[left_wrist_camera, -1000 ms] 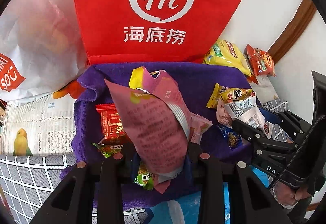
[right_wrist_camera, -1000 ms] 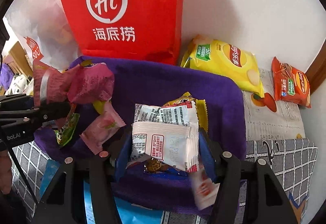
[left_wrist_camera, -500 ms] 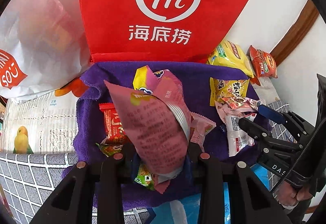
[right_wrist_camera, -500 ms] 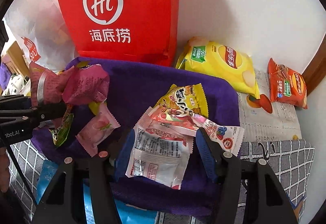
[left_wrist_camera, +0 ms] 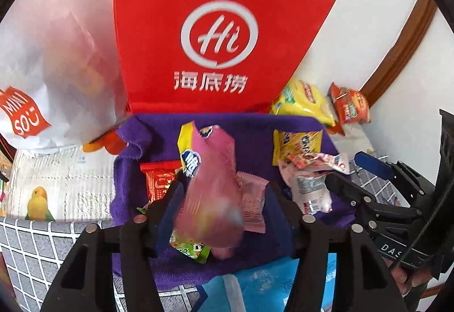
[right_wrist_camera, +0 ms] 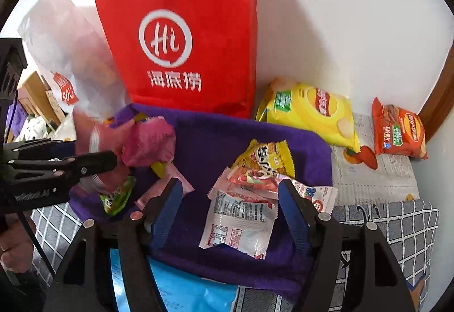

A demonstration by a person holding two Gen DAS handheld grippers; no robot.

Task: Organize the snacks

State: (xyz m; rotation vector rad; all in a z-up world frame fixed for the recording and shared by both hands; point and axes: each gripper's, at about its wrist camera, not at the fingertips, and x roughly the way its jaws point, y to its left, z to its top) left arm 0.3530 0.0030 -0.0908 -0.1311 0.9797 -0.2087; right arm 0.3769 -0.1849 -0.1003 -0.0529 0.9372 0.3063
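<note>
— What's in your left gripper (left_wrist_camera: 224, 198)?

— A pink packet (left_wrist_camera: 212, 198), blurred, slipping out onto the purple towel (left_wrist_camera: 249, 124); my jaws have just been opening.

— And your right gripper (right_wrist_camera: 229, 204)?

— Just been opening too, wide and empty. Its white sachet (right_wrist_camera: 241, 218) lies dropped on the towel between the fingers.

1. My left gripper (left_wrist_camera: 222, 207) has just been opening its jaws; the pink snack bag (left_wrist_camera: 211, 198) it clamped a second ago now sits loose and motion-blurred between my fingers, slipping toward the purple towel (left_wrist_camera: 244, 127).
2. My right gripper (right_wrist_camera: 229, 215) has also just been opening. The white sachet (right_wrist_camera: 238, 219) and the other small packets it pinched a second ago now lie spread on the towel, untouched by my pads.
3. The yellow snack packet (right_wrist_camera: 262, 158), hidden behind the white sachet a second ago, now lies in plain view.
</note>
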